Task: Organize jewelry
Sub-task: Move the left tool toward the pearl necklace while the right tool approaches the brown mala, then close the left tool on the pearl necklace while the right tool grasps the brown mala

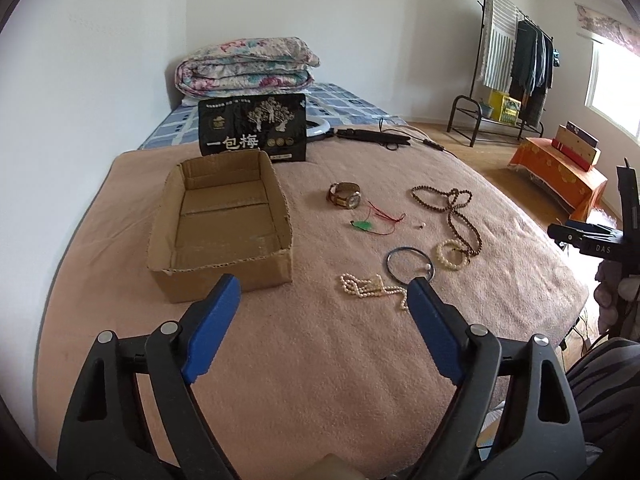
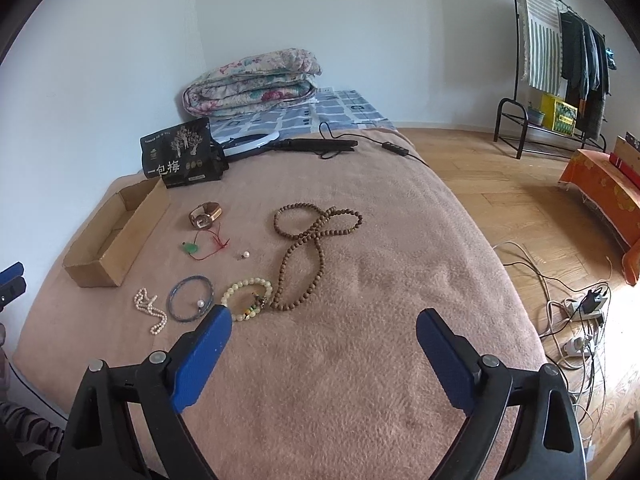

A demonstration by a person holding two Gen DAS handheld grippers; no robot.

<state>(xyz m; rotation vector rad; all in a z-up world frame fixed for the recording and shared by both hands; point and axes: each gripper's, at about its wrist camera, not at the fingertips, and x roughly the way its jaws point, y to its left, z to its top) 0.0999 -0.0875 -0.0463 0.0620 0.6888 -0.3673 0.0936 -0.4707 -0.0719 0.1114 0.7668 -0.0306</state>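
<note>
An empty cardboard box [image 1: 224, 220] [image 2: 116, 236] sits on a pink blanket [image 1: 320, 360] [image 2: 340, 380]. To its right lie a watch [image 1: 345, 195] [image 2: 206, 214], a green pendant on red cord [image 1: 362, 225] [image 2: 192, 249], a long brown bead string [image 1: 456, 210] [image 2: 316, 248], a pale bead bracelet [image 1: 450, 255] [image 2: 246, 298], a blue bangle [image 1: 408, 265] [image 2: 190, 298] and a pearl strand [image 1: 370, 287] [image 2: 150, 310]. My left gripper [image 1: 322, 288] hovers open just short of the pearls. My right gripper [image 2: 324, 320] is open over bare blanket, its left finger by the bracelet.
A black snack bag [image 1: 253, 128] [image 2: 180, 154] stands behind the box. A folded quilt [image 1: 246, 66] [image 2: 252, 80], a ring light [image 2: 250, 144] and a cable lie further back. A clothes rack [image 2: 560, 60], an orange-covered bench [image 1: 560, 176] and floor cables [image 2: 572, 312] are at right.
</note>
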